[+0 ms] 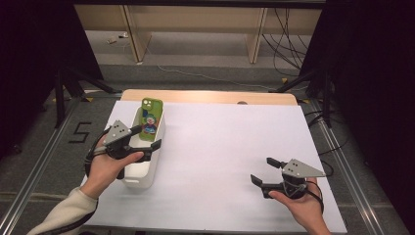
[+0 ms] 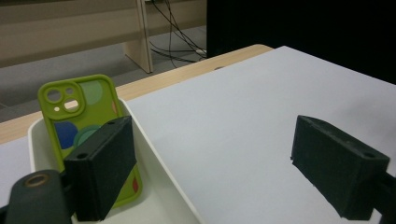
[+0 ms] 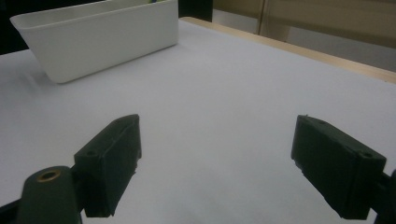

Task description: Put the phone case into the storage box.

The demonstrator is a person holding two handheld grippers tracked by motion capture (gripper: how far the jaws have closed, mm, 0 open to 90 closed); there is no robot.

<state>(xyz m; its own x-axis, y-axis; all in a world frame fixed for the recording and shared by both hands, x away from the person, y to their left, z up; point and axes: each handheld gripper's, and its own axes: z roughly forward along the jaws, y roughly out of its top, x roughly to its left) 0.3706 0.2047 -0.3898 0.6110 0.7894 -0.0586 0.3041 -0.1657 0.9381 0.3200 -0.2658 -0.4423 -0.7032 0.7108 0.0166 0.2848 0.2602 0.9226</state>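
Observation:
A green phone case (image 1: 150, 117) with coloured circles leans upright against the far end of a white bin (image 1: 142, 182) on the left of the table. My left gripper (image 1: 146, 138) sits at the bin's right wall. In the left gripper view the left gripper (image 2: 212, 130) is open: one jaw is inside the bin in front of the phone case (image 2: 77, 107), the other is outside over the sheet, and the bin wall (image 2: 156, 154) runs between them untouched. My right gripper (image 1: 262, 170) rests open at the near right, nothing between its jaws (image 3: 217, 123).
A white sheet (image 1: 220, 147) covers the table, with a wooden edge (image 1: 205, 96) showing at the back. The bin (image 3: 102, 42) stands far off in the right gripper view. Cables and wooden furniture legs lie on the floor beyond the table.

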